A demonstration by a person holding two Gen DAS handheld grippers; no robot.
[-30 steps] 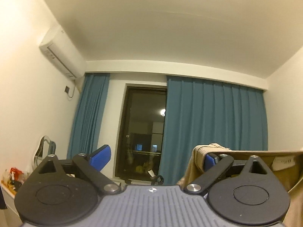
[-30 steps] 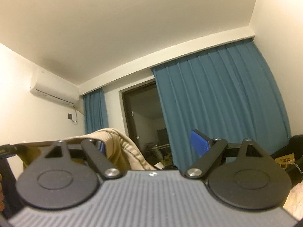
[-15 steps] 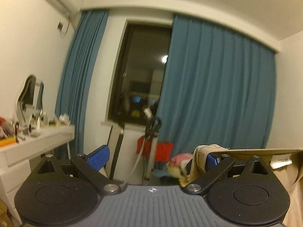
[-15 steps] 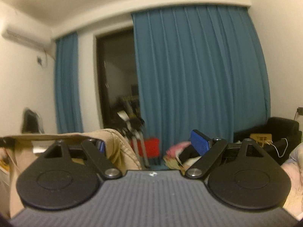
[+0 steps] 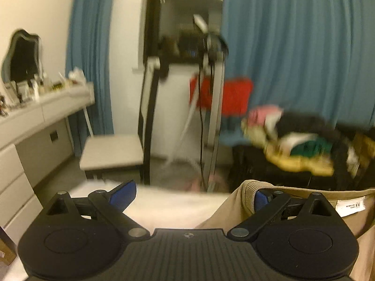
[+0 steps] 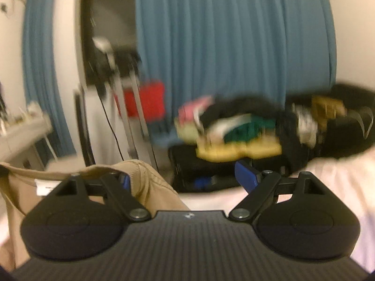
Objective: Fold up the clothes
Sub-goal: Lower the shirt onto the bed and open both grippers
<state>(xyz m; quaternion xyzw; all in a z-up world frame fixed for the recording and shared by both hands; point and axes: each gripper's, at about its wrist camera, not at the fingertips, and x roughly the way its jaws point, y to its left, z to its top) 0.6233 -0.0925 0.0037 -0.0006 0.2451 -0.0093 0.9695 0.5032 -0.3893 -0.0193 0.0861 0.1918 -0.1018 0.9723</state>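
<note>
Hanging between two wide-spread grippers: tan garment [image 5: 293, 201], neckband stretched level. Left gripper [image 5: 191, 195] carries it hooked over its right-hand finger [image 5: 261, 197]; right gripper [image 6: 184, 178] over its left-hand finger [image 6: 124, 180]; neither pinches. Body of cloth drops below, pale bed surface [image 5: 168, 207] just ahead. Both hands equally near.

The left black two-finger gripper [image 5: 191, 193] stands with jaws spread wide, tan knit cloth [image 5: 236, 201] draped over its right blue-padded finger. The right black two-finger gripper [image 6: 185, 178] matches, cloth hooked over its left finger.
</note>
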